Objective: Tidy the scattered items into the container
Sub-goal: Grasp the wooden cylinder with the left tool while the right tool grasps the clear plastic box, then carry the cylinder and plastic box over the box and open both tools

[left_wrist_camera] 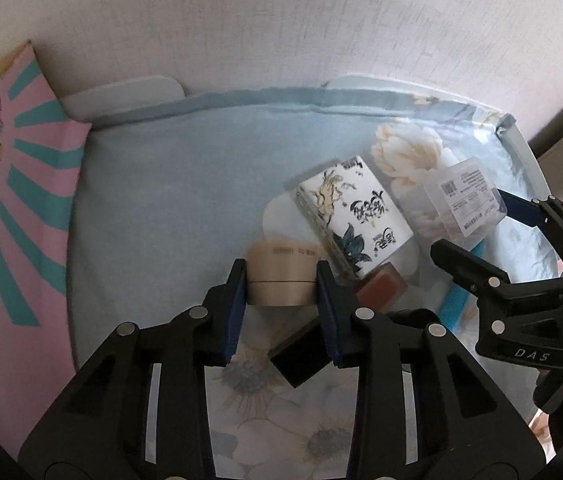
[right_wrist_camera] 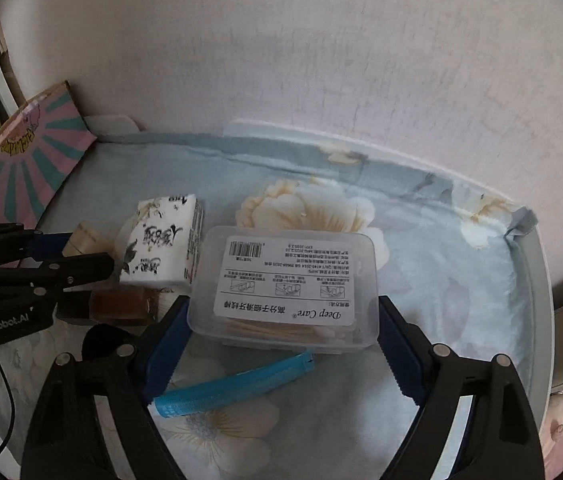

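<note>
Both grippers sit low over the floral cloth [right_wrist_camera: 421, 240], the items bunched near its middle. My left gripper [left_wrist_camera: 281, 292] has its jaws clamped on the jar [left_wrist_camera: 279, 286], a short beige round one, held by its sides with the flat faces up and down; it looks just clear of the cloth but I cannot tell for sure. My right gripper [right_wrist_camera: 281, 340] has the box [right_wrist_camera: 289, 288], a clear plastic one with a white label, between its wide-set jaws; the left finger [right_wrist_camera: 169, 344] touches the box's end, while at the right end I cannot tell contact from a slight gap. The box's long axis runs across, jaw to jaw. The tissue pack [left_wrist_camera: 355, 216] lies between the two grippers, just beyond the left one and touching the box's left end in the right view; the brown block [left_wrist_camera: 381, 286] is just right of the jar, and the blue tube [right_wrist_camera: 233, 386] lies under the right jaws, slanting. No container is clearly in view, so the way to it from either jaw is unknown to me; I judge I must find it before carrying. Both grippers point toward the far wall, tilted down, near each other, left one nearer the cloth's left edge.
</note>
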`<state>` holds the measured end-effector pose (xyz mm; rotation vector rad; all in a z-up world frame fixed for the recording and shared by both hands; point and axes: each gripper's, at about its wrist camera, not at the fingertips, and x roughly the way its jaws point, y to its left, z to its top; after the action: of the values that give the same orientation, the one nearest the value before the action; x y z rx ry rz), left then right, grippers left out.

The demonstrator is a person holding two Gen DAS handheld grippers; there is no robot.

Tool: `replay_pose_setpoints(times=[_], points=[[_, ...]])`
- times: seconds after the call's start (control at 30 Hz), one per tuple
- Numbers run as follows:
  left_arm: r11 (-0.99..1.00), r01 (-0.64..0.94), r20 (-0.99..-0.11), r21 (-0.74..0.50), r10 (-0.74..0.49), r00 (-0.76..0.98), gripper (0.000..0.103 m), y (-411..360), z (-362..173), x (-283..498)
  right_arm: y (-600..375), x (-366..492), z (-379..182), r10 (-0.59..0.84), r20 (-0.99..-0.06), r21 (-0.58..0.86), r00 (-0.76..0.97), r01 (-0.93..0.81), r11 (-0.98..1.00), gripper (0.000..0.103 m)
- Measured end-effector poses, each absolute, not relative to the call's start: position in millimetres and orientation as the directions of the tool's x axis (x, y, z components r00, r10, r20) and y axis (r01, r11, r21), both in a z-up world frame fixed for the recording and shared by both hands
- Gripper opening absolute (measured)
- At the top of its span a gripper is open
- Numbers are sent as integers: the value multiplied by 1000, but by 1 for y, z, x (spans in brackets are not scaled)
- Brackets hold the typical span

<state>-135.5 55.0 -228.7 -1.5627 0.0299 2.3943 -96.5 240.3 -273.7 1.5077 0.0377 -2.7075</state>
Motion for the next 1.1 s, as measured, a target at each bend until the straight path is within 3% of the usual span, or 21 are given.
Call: replay_pose_setpoints(times=[0.53,1.1], points=[[-956,-235,-869,-177,264,-419,30,25,-157,-122,236,-99,-210,-16,-812,10,-583,14,-1000,86],[-965,-194,-813,-176,253,-525,30,-44,-77,-95,169,-105,-108,-154,-761,47,-630,183,-982,86]])
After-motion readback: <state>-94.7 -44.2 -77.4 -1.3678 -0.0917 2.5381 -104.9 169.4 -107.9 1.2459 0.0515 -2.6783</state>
